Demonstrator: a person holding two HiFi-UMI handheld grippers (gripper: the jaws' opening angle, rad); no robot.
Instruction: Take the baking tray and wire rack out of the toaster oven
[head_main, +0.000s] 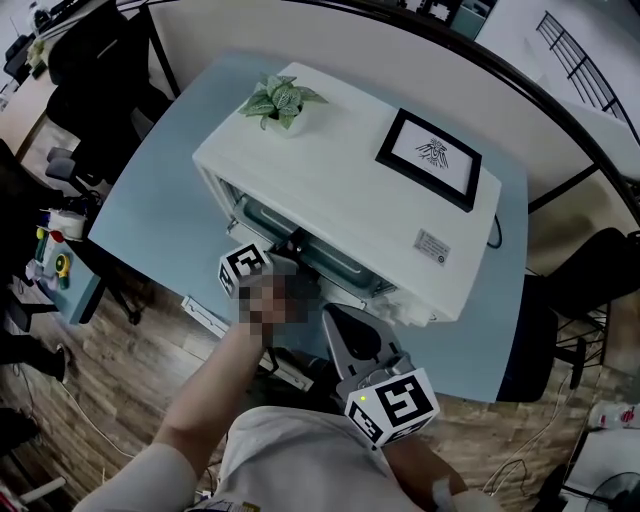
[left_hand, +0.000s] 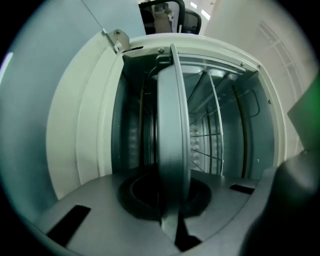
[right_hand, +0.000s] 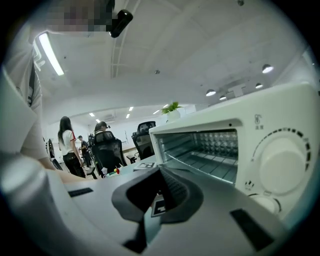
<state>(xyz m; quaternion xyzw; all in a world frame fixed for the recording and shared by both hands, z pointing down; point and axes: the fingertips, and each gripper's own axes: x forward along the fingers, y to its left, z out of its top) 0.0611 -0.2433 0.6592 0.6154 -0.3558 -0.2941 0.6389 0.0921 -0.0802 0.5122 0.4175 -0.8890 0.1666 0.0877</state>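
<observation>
The white toaster oven stands on a blue table with its front open toward me. My left gripper is at the oven mouth, turned on its side. In the left gripper view the grey baking tray shows edge-on, and the left gripper is shut on its rim. The wire rack sits inside the oven beside the tray. My right gripper hangs in front of the oven's right end, off the table edge. In its own view the right gripper is open, with nothing between its fingers.
A potted plant and a framed picture rest on the oven top. The oven's dial is near my right gripper. Office chairs stand beyond the table's left, and people are in the background.
</observation>
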